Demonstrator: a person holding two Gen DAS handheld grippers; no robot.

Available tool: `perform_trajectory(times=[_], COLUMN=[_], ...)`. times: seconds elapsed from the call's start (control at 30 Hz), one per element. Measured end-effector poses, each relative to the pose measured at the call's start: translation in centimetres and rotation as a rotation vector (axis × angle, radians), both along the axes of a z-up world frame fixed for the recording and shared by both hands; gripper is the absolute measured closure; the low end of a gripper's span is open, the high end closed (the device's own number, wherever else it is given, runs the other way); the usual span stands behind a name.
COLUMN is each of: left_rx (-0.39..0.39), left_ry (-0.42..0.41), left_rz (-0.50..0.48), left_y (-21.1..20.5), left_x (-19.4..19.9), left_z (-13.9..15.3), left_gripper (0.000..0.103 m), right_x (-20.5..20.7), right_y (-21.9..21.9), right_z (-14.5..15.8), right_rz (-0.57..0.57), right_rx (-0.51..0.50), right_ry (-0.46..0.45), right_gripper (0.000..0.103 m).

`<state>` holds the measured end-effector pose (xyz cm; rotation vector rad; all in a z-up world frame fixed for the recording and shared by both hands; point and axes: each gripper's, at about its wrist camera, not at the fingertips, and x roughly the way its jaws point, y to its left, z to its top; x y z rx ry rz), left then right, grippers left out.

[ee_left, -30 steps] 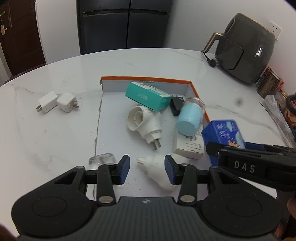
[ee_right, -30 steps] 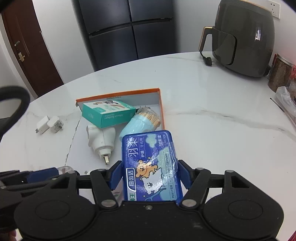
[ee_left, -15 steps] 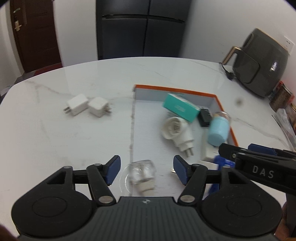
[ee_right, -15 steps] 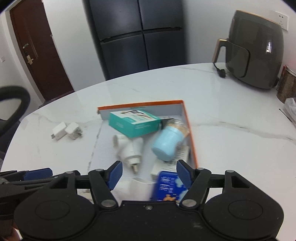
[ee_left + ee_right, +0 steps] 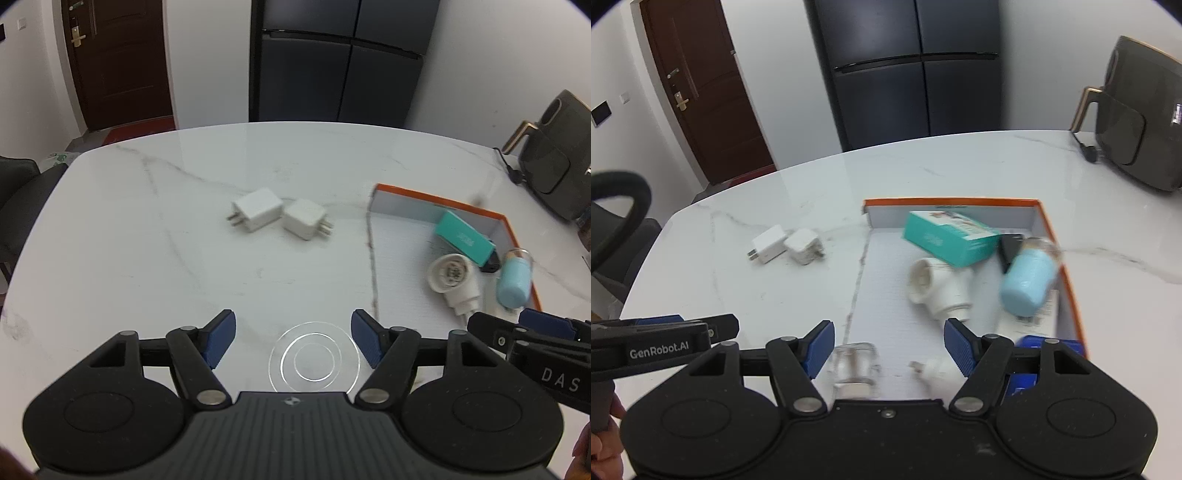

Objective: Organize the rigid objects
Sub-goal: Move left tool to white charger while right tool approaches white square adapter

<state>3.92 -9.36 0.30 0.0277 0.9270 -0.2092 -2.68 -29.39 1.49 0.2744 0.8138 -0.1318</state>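
Two white chargers lie side by side on the marble table, left of the orange-rimmed box. My left gripper hovers over bare table short of them, its jaws opening with nothing between them. In the box lie a teal carton, a white socket adapter, a light blue jar, a clear glass piece, a white plug and a blue packet. My right gripper stands open above the box's near end, holding nothing.
A dark air fryer with its cord stands at the table's far right. A dark chair sits off the left edge. Beyond the table are a black fridge and a brown door.
The left gripper let go of the white plug in the box, opened, and swung left over the table. The right gripper dropped the blue packet into the box and drew back.
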Motion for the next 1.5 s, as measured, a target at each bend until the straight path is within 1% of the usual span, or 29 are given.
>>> perform_trajectory(times=[0.3, 0.37, 0.47, 0.63, 0.7, 0.83, 0.97, 1.03, 1.1, 1.13, 1.17, 1.2, 1.23, 1.27, 1.3, 1.33, 1.4, 1.5], left_rx=[0.006, 0.010, 0.015, 0.031, 0.034, 0.065, 0.097, 0.091, 0.086, 0.081, 0.073, 0.065, 0.062, 0.062, 0.055, 0.041, 0.006, 0.002], left_ry=[-0.002, -0.005, -0.009, -0.021, -0.043, -0.071, -0.102, -0.096, -0.102, -0.100, -0.094, -0.089, -0.083, -0.089, -0.091, -0.086, -0.074, -0.067], left_rz=[-0.011, -0.021, -0.053, -0.131, -0.182, -0.283, -0.352, -0.377, -0.392, -0.401, -0.407, -0.415, -0.423, -0.425, -0.424, -0.419, -0.401, -0.357], left_y=[2.6, 3.0, 3.7, 4.2, 3.8, 2.7, 1.7, 1.6, 1.6, 1.6, 1.6, 1.6, 1.6, 1.6, 1.6, 1.6, 2.3, 3.5], left_x=[1.4, 2.0, 3.7, 8.0, 9.7, 12.8, 15.3, 16.4, 17.0, 17.2, 17.4, 17.6, 17.7, 17.7, 17.7, 17.8, 17.6, 17.1], left_z=[-0.4, -0.7, -1.8, -3.8, -4.4, -6.0, -7.5, -8.2, -8.7, -8.9, -9.1, -9.2, -9.3, -9.3, -9.3, -9.2, -9.0, -9.0], left_gripper=[0.031, 0.027, 0.024, 0.024, 0.023, 0.020, 0.019, 0.020, 0.022, 0.025, 0.033, 0.038, 0.045, 0.052, 0.055, 0.061, 0.062, 0.062], right_x=[1.8, 2.1, 2.4, 2.4, 2.2, 1.9, 1.7, 1.9, 2.2, 2.3, 2.5, 2.7, 3.0, 3.4, 3.7, 4.1, 5.3, 7.4], right_y=[3.1, 3.5, 3.9, 3.9, 3.8, 3.4, 2.7, 2.5, 2.4, 2.3, 2.3, 2.4, 2.4, 2.5, 2.6, 2.7, 3.0, 3.7], right_z=[-0.2, -0.3, -0.6, -1.5, -2.0, -2.8, -3.2, -3.3, -3.6, -3.7, -3.8, -3.9, -4.0, -4.1, -4.2, -4.2, -4.3, -4.3], right_rz=[0.027, 0.029, 0.033, 0.012, 0.002, -0.017, -0.030, -0.038, -0.038, -0.035, -0.032, -0.030, -0.025, -0.020, -0.017, -0.014, -0.001, 0.053], right_rx=[0.000, 0.002, 0.004, 0.013, 0.020, 0.028, 0.036, 0.035, 0.043, 0.047, 0.049, 0.047, 0.044, 0.043, 0.043, 0.044, 0.051, 0.046], right_ry=[0.003, 0.005, 0.007, 0.024, 0.033, 0.048, 0.038, 0.033, 0.028, 0.026, 0.026, 0.028, 0.029, 0.030, 0.031, 0.031, 0.024, 0.014], right_gripper=[0.024, 0.024, 0.024, 0.024, 0.024, 0.024, 0.024, 0.024, 0.024, 0.024, 0.024, 0.024, 0.024, 0.024, 0.024, 0.024, 0.024, 0.024])
